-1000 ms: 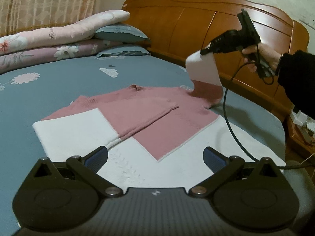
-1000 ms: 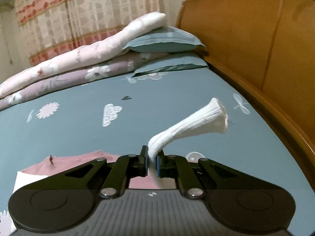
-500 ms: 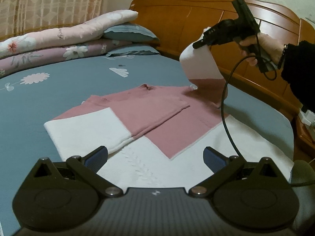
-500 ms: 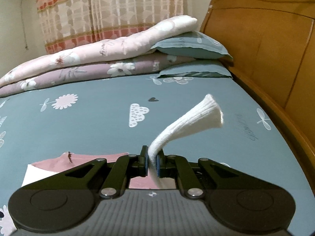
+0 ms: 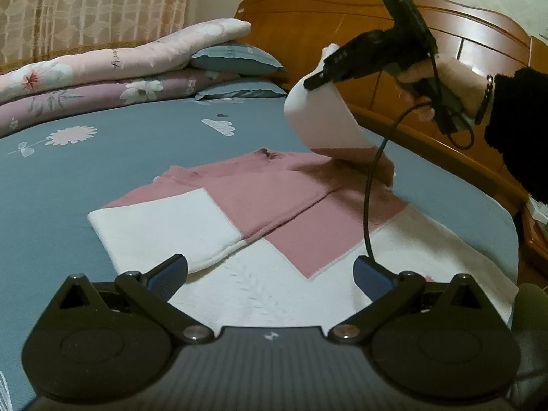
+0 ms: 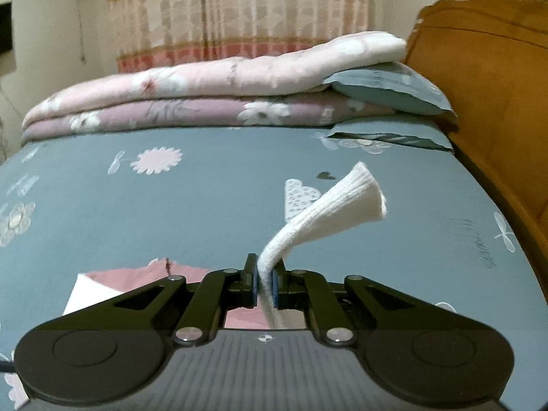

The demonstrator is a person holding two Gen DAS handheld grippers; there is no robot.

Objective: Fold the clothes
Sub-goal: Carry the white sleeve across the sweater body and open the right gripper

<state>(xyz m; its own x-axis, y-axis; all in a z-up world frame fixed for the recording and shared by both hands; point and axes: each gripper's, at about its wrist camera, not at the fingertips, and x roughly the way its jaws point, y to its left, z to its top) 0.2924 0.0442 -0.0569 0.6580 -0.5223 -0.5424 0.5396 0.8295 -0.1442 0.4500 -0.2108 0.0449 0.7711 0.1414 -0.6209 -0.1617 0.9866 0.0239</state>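
1. Blue-grey bed sheet (image 5: 102, 157) with white flowers and clouds covers a big bed, and a brown wooden headboard (image 5: 308, 34) stands at the far side.
2. Folded quilts (image 6: 205, 78), one pink and one purple, are stacked at the far end of the bed, with blue-grey pillows (image 6: 387, 85) tucked beside them near the headboard.
3. A curtain (image 6: 239, 10) with red stripes hangs behind the quilts.
4. The pink and white sweater (image 5: 274, 212) lies flat on the sheet, in the middle of the bed.
5. One sleeve (image 5: 164, 226) is folded across the front of the sweater, and its white end lies on the left side.
6. The other sleeve (image 5: 325, 120) is lifted up off the bed on the right side, and it curves down to the pink shoulder.
7. The right gripper (image 6: 263, 286) is squeezed tight on that lifted sleeve. The white cuff (image 6: 342, 205) sticks out past its fingers and fans open in the air.
8. A hand (image 5: 445, 82) in a black sleeve (image 5: 520, 130) holds the right gripper up above the sweater, near the headboard.
9. A black cable (image 5: 370, 185) hangs down from that gripper, in front of the sweater.
10. The left gripper (image 5: 270, 274) has its fingers spread wide apart and holds nothing. It hangs over the white bottom part of the sweater, and you cannot tell if it touches the cloth.
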